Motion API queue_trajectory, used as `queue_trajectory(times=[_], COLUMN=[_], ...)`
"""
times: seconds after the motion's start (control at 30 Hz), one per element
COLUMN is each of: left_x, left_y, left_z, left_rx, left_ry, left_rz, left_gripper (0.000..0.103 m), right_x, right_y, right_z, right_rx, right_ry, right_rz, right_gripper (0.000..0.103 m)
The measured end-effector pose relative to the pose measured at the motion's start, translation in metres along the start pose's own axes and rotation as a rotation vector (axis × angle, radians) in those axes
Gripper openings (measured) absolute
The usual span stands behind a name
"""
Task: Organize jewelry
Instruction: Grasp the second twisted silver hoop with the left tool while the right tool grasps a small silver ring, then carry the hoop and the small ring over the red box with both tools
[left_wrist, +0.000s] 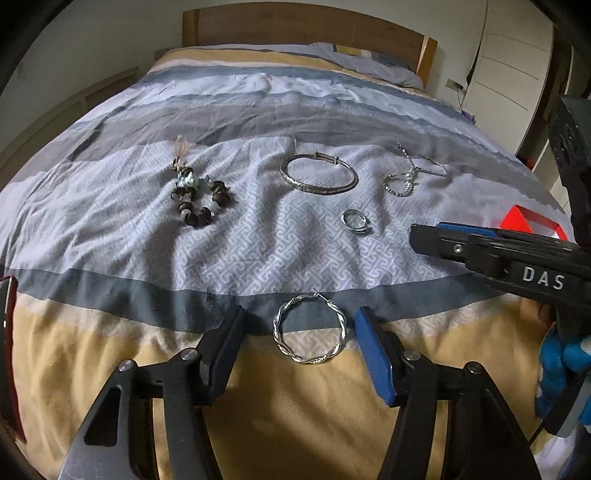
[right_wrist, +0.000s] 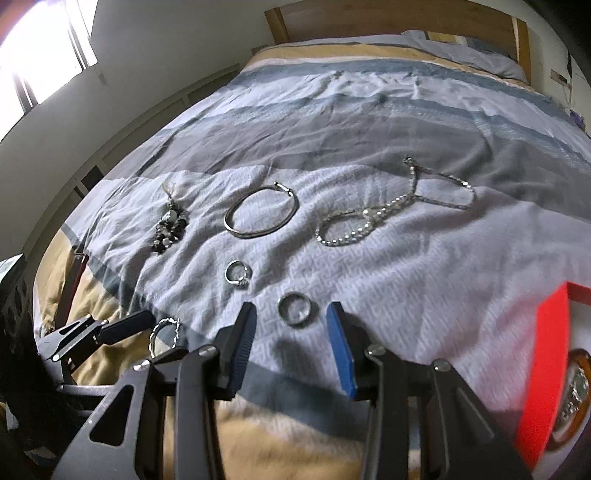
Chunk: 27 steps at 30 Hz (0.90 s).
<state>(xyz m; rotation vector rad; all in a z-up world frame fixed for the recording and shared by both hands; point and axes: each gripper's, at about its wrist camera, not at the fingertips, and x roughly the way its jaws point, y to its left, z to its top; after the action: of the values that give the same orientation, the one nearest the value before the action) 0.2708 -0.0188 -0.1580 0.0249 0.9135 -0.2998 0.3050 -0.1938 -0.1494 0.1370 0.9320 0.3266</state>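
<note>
Several pieces of jewelry lie on a striped bedspread (left_wrist: 110, 258). A twisted silver hoop (left_wrist: 310, 328) rests flat between the fingers of my left gripper (left_wrist: 301, 317), which is open with a gap on each side. In the right wrist view a plain silver ring (right_wrist: 294, 309) lies between the fingers of my right gripper (right_wrist: 291, 308), also open and not touching it. Farther back lie a ring with a stone (right_wrist: 239, 275), a silver bangle (right_wrist: 260, 212), a dark beaded bracelet (right_wrist: 168, 229) and a silver chain (right_wrist: 388, 206).
A red box (right_wrist: 543, 369) stands at the right edge of the bed with an amber-rimmed round piece (right_wrist: 576, 391) inside. A hand in a blue glove (left_wrist: 557, 369) holds the right tool. A wooden headboard (left_wrist: 295, 26) and a pillow (left_wrist: 369, 62) are at the far end.
</note>
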Motion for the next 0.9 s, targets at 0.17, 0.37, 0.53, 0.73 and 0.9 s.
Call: queue_trajectory(times=[0.17, 0.37, 0.53, 0.73, 0.9], left_x=[0.005, 0.005, -0.003, -0.028, -0.059], left_y=[-0.001, 0.001, 0.001, -0.008, -0.016], left_z=[-0.003, -0.003, -0.003, -0.003, -0.005], left_rx=[0.009, 0.004, -0.002, 0.011, 0.014], left_ry=[-0.004, -0.013, -0.029, -0.049, -0.075], left_rz=[0.012, 0.008, -0.004, -0.001, 0.003], left_gripper=[0.053, 0.039, 0.039, 0.039, 0.039], right_x=[0.012, 0.011, -0.001, -0.036, -0.078], right_y=[0.004, 0.003, 0.005, 0.013, 0.019], right_z=[-0.002, -0.005, -0.009, -0.016, -0.022], right_rx=[-0.020, -0.021, -0.009, -0.017, -0.013], right_ry=[0.019, 0.015, -0.005, -0.037, -0.076], right_rz=[-0.018, -0.016, 0.002, 0.011, 0.001], right_gripper=[0.024, 0.019, 0.019, 0.019, 0.019])
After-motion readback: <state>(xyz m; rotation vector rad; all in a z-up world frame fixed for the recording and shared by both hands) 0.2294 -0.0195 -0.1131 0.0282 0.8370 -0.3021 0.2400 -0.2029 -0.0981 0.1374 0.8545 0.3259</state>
